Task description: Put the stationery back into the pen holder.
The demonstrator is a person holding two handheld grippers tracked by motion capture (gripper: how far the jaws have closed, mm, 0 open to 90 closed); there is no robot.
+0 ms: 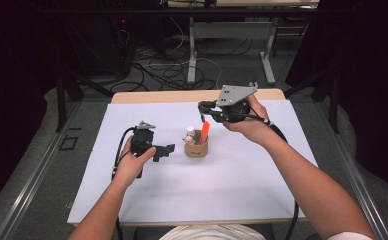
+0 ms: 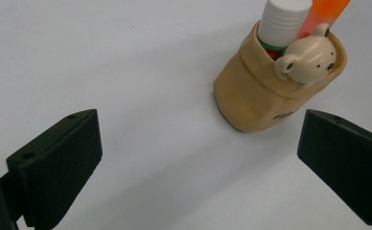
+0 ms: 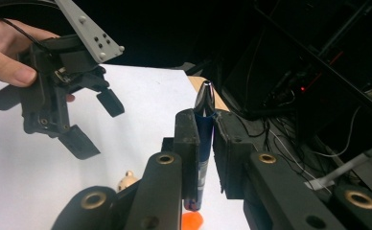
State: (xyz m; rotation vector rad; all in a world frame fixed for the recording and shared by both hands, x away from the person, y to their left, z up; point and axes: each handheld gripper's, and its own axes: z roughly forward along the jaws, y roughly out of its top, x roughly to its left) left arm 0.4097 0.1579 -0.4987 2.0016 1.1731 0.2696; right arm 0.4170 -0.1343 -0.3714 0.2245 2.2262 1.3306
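The right gripper view shows a dark blue pen [image 3: 204,139] with a silver tip clamped between the right gripper [image 3: 204,158]'s jaws; from the high view that pen is too small to make out. There the right gripper [image 1: 204,111] hangs just above the tan pen holder [image 1: 196,148], over its orange highlighter [image 1: 204,131]. The left gripper [image 2: 198,158] stands open, the holder [image 2: 265,91] ahead of it, with a glue stick [image 2: 282,19] and bear figure [image 2: 308,60] inside.
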